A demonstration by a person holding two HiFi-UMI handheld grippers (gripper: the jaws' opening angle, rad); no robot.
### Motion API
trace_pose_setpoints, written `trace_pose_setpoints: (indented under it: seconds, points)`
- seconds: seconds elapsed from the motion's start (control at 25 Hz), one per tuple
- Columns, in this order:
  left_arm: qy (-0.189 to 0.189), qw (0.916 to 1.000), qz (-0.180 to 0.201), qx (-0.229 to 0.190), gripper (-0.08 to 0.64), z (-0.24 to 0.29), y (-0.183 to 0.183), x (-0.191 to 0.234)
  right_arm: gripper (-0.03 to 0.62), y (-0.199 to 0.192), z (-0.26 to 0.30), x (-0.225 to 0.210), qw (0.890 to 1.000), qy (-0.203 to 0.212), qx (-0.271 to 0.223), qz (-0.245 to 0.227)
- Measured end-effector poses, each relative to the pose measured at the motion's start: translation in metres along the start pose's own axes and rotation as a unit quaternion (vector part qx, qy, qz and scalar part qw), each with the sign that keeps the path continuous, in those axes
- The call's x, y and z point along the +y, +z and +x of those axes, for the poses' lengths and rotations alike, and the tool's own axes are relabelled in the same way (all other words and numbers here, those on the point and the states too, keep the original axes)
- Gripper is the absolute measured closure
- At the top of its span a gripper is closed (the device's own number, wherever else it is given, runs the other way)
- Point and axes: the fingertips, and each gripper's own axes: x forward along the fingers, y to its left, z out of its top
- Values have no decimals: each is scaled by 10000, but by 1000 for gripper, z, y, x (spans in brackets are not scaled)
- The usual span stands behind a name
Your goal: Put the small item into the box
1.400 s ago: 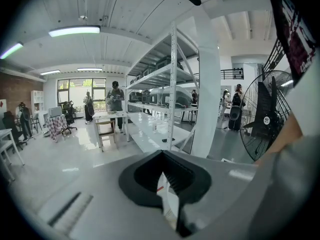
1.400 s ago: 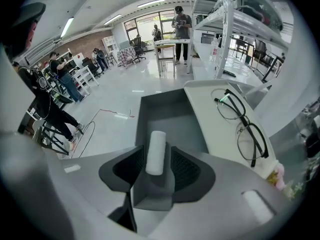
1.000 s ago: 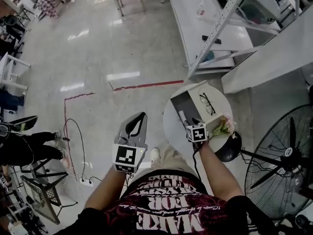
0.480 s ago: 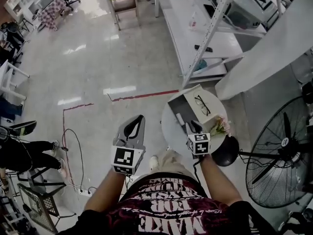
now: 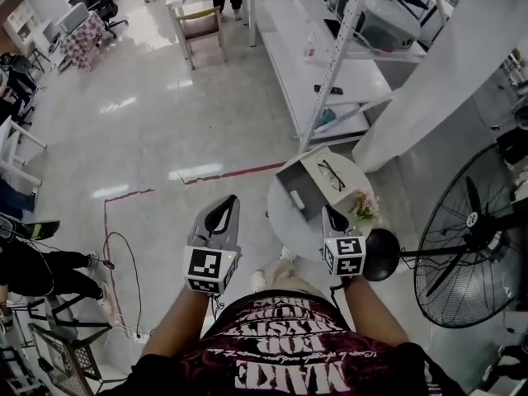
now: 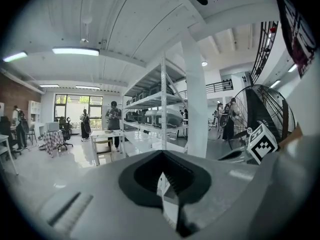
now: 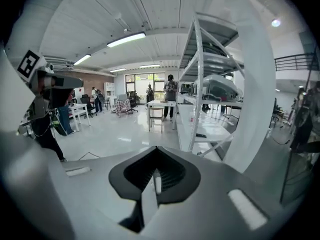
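Note:
An open box (image 5: 299,186) with a grey inside stands on a small round white table (image 5: 285,219). A small white item (image 5: 295,199) lies in the box, and a pair of glasses (image 5: 330,174) rests on the raised lid. My right gripper (image 5: 330,212) hangs over the table's near side, short of the box. Its jaws have just been closing and are now shut, with nothing between them in the right gripper view (image 7: 156,176). My left gripper (image 5: 228,202) is held over the floor to the left of the table, also shut and empty (image 6: 161,178).
Pink flowers (image 5: 363,205) lie at the table's right edge. A black round object (image 5: 383,254) and a large standing fan (image 5: 474,238) are to the right. White shelving (image 5: 330,64) runs behind the table. A cable (image 5: 124,238) trails on the floor at left.
The right gripper has drawn back from the box and risen, and its jaws have closed. The left gripper has risen a little. The small item stays in the box.

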Motion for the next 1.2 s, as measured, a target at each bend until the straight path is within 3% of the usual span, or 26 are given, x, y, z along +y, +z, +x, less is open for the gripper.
trace_pose_setpoints:
  seconds: [0.68, 1.2]
  points:
    - [-275, 9980, 145, -556, 560, -38, 49, -18, 565, 103, -117, 25, 9918, -48, -1268, -147]
    - [-514, 9974, 13, -505, 560, -43, 39, -25, 563, 87, -125, 33, 9945, -230, -1023, -68]
